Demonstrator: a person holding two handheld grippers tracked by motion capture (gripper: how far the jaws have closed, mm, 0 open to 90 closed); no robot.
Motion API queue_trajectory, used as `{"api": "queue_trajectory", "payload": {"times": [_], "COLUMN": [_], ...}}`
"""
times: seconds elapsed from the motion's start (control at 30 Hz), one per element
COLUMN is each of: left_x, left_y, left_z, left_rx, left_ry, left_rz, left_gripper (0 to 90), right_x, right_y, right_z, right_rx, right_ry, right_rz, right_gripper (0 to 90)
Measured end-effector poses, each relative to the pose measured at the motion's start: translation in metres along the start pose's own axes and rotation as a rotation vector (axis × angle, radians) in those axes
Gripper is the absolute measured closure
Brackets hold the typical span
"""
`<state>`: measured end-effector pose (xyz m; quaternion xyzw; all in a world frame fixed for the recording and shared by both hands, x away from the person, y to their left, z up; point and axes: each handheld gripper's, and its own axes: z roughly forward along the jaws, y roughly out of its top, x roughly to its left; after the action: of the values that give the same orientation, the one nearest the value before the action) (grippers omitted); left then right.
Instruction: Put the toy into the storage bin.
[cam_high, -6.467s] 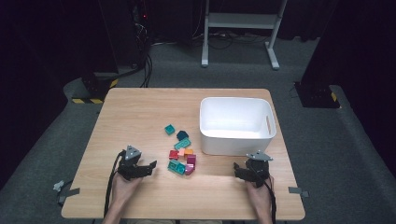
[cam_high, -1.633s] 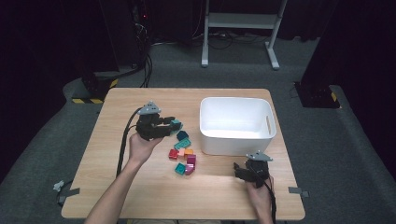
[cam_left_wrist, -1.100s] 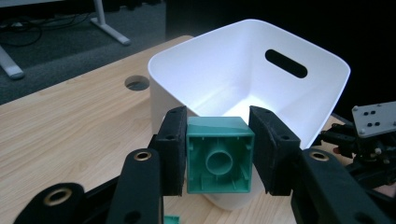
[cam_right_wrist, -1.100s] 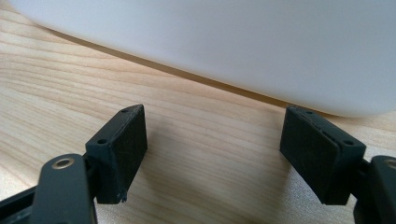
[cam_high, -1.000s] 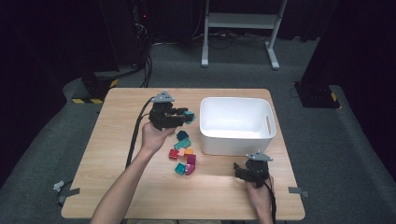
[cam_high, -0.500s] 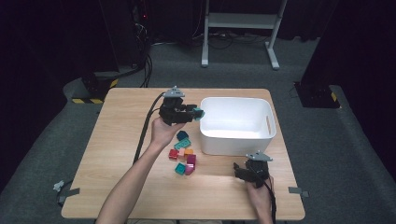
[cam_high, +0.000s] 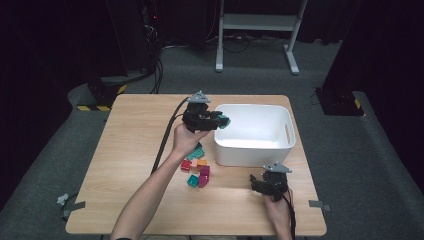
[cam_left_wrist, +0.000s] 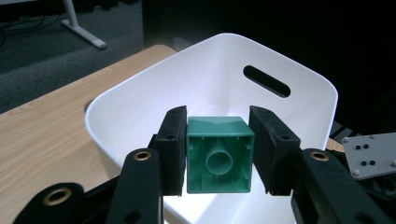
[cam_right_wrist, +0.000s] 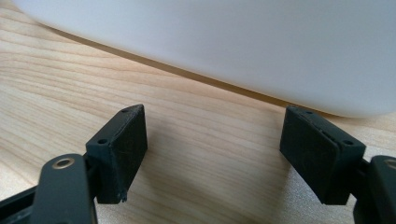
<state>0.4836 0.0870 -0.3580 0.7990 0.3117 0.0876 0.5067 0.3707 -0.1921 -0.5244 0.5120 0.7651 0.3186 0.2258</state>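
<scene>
Between your left gripper (cam_left_wrist: 218, 154)'s pads sits the green block (cam_left_wrist: 219, 155), clamped over the white bin (cam_left_wrist: 140, 100)'s rim for dropping, while your right gripper (cam_right_wrist: 212, 154) idles wide open, empty.

High view looked down on your table (cam_high: 125, 150) from above. Your gripper views sat close: left over white bin (cam_left_wrist: 140, 107), right beside its wall; all shared bin.

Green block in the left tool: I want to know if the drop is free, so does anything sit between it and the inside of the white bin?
Nothing visible does: the green block hangs over the white bin's bare inside.
</scene>
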Motion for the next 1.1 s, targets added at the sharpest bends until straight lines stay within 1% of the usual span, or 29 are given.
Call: {"api": "queue_trajectory", "payload": {"times": [0.07,0.1,0.13,0.2,0.3,0.4,0.43,0.6,0.63,0.87,0.9,0.93,1.07,1.1], "left_x": [-0.003,-0.004,-0.005,-0.007,-0.01,-0.011,-0.011,-0.006,-0.006,-0.001,-0.001,0.001,0.005,0.005], "left_y": [0.001,0.001,0.002,0.002,0.001,0.0,0.0,-0.009,-0.012,-0.031,-0.031,-0.037,-0.047,-0.047], "left_z": [0.005,0.007,0.008,0.01,0.008,0.006,0.003,-0.015,-0.018,-0.039,-0.039,-0.046,-0.058,-0.058], "left_rx": [0.004,-0.002,-0.009,-0.02,-0.021,-0.025,-0.028,-0.034,-0.039,-0.032,-0.032,-0.032,-0.033,-0.033], "left_ry": [0.003,0.002,-0.003,-0.004,0.006,0.013,0.016,0.03,0.036,0.083,0.083,0.098,0.124,0.124], "left_rz": [0.016,0.018,0.018,0.019,0.033,0.037,0.039,0.017,0.014,0.008,0.008,0.003,-0.007,-0.007], "left_gripper": [57.9,57.4,55.6,48.7,42.9,41.3,41.3,40.4,40.6,40.6,40.5,40.4,40.2,40.1], "right_x": [0.0,0.0,0.0,0.0,0.0,0.0,0.0,0.0,0.0,0.0,0.0,0.0,0.0,0.0], "right_y": [0.0,0.0,0.0,0.0,0.0,0.0,0.0,0.0,0.0,0.0,0.0,0.0,0.0,0.0], "right_z": [0.0,0.0,0.0,0.0,0.0,0.0,0.0,0.0,0.0,0.0,0.0,0.0,0.0,0.0], "right_rx": [0.0,0.0,0.0,0.0,0.001,0.002,0.001,0.002,0.002,0.002,0.001,0.001,0.001,0.001], "right_ry": [0.0,0.0,0.0,0.0,0.001,0.001,0.001,0.001,0.001,0.001,0.001,0.001,0.001,0.001], "right_rz": [0.0,0.0,0.0,0.0,0.002,0.001,0.001,0.002,0.001,0.002,0.002,0.003,0.003,0.003], "right_gripper": [22.9,22.9,22.9,22.9,22.9,22.9,22.9,22.9,22.9,22.9,22.9,22.9,22.9,22.9]}}
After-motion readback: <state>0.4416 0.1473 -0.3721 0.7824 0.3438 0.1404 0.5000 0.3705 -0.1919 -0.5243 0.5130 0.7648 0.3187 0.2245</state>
